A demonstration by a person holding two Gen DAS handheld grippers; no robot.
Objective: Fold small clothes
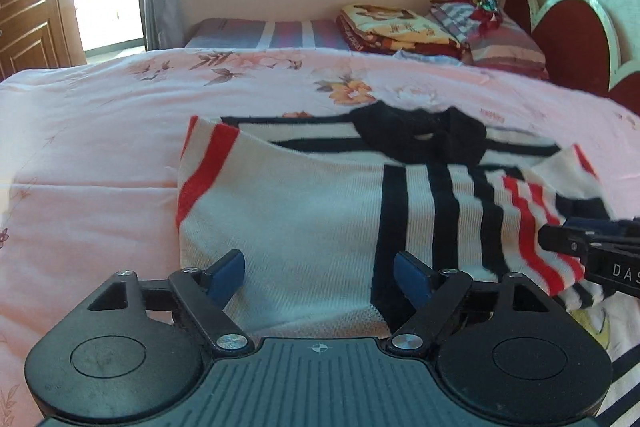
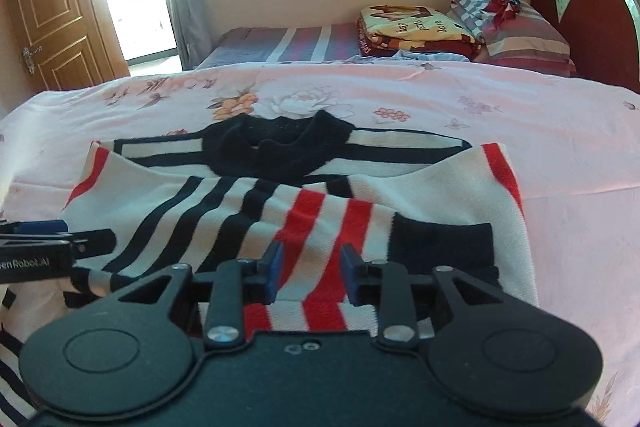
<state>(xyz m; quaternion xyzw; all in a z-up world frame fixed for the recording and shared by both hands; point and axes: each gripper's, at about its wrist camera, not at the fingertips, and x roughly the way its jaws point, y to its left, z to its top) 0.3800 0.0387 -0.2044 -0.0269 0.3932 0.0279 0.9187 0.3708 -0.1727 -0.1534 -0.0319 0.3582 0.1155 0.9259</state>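
Both tongs, left [image 1: 319, 277] and right [image 2: 311, 275], are spread over the striped sweater [image 1: 312, 211]; grab its near edge evenly, then fold.

We see a white knit sweater [image 1: 304, 211] with a black collar [image 2: 276, 143] at twelve o'clock, black stripes across its chest and red bands along both sleeve edges. The sleeve [image 2: 320, 227] folded over its front carries black stripes, then red and white ones, ending in a black cuff [image 2: 440, 247] toward three o'clock. Beneath it we find a pale pink bedspread [image 1: 100, 155] printed with orange and white flowers. Our left gripper [image 1: 319, 275] and right gripper [image 2: 312, 273] are black with blue fingers [image 1: 226, 275]. At one o'clock we note a yellow and maroon folded blanket [image 2: 412, 25], striped pillows [image 2: 524, 43] and a dark red headboard [image 2: 592, 27] edged in white.
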